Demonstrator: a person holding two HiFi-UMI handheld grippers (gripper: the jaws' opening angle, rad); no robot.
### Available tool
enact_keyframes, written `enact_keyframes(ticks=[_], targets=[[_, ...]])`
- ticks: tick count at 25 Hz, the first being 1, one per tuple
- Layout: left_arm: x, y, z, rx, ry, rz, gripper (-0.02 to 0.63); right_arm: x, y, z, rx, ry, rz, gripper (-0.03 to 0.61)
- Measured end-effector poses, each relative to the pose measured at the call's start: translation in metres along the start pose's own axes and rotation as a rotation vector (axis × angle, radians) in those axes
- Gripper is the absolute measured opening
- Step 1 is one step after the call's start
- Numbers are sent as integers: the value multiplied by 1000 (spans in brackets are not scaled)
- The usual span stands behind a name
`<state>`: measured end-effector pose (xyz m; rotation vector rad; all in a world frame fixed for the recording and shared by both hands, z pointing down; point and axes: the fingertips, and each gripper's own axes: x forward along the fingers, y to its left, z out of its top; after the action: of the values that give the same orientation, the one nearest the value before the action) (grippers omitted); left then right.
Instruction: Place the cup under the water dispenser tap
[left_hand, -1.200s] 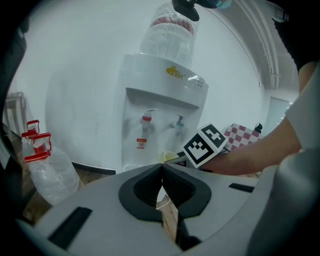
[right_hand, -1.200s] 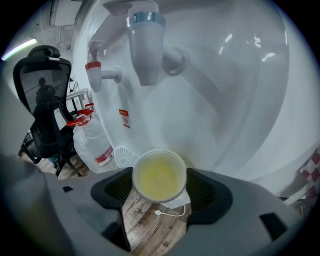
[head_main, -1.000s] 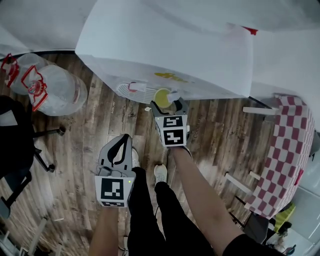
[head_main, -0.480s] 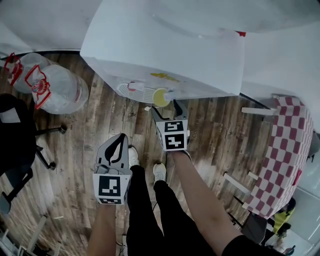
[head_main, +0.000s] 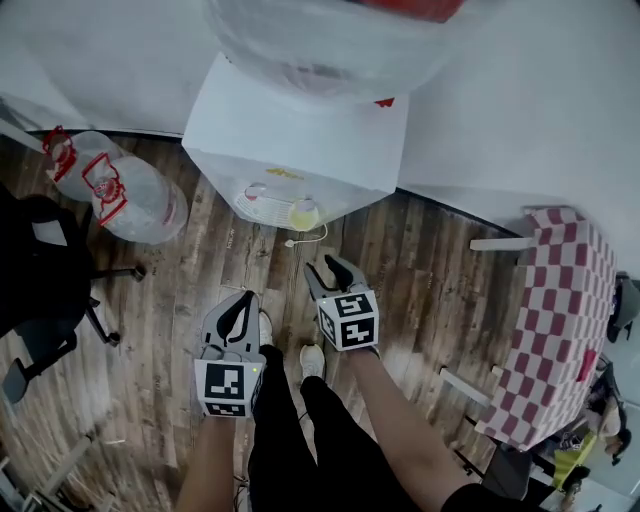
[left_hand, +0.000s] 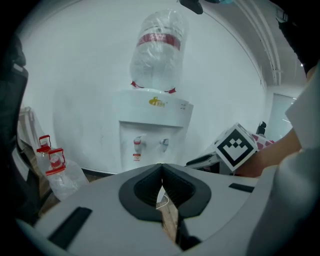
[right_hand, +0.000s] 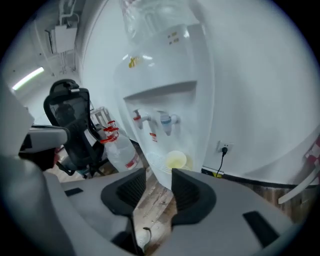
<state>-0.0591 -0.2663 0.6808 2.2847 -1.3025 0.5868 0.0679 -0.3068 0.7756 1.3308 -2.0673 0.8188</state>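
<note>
Head view: cup (head_main: 302, 213) beyond hand-held gripper (head_main: 323, 266)

Bright even light; gripper views fisheye-warped, corners black; slightly soft.

The water dispenser (head_main: 300, 130) is seen in white, with a small yellow mark on its front. Of its two taps, the red tap (right_hand: 137, 118) is set beside the blue tap (right_hand: 167, 120). The cup (head_main: 302, 213) is shown in pale yellow. The bottle on top (left_hand: 157, 50) is clear and banded in red. The spare bottles (head_main: 135, 200) are clear, with red handles. The floor (head_main: 420, 260) is patterned in brown wood-grain planks. The tablecloth (head_main: 560, 320) is checked in red and white. The office chair (head_main: 40, 280) and the trousers (head_main: 300, 440) are black; the shoes (head_main: 318, 352) and the wall (head_main: 520, 110) are white.
</note>
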Motion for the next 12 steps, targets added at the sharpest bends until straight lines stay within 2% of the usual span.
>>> enact_keyframes(ticks=[2, 4, 7, 12], targets=[[-16, -18, 12, 10, -9, 3, 14, -32, 9, 1, 50, -29, 60, 114], [-34, -35, 24, 22, -18, 8, 14, -64, 18, 1, 80, -45, 119, 66], [-61, -63, 36, 31, -24, 20, 14, -112, 32, 2, 64, -55, 187, 44], [-112, -111, 56, 31, -36, 8, 14, -191, 54, 6, -43, -87, 252, 31]])
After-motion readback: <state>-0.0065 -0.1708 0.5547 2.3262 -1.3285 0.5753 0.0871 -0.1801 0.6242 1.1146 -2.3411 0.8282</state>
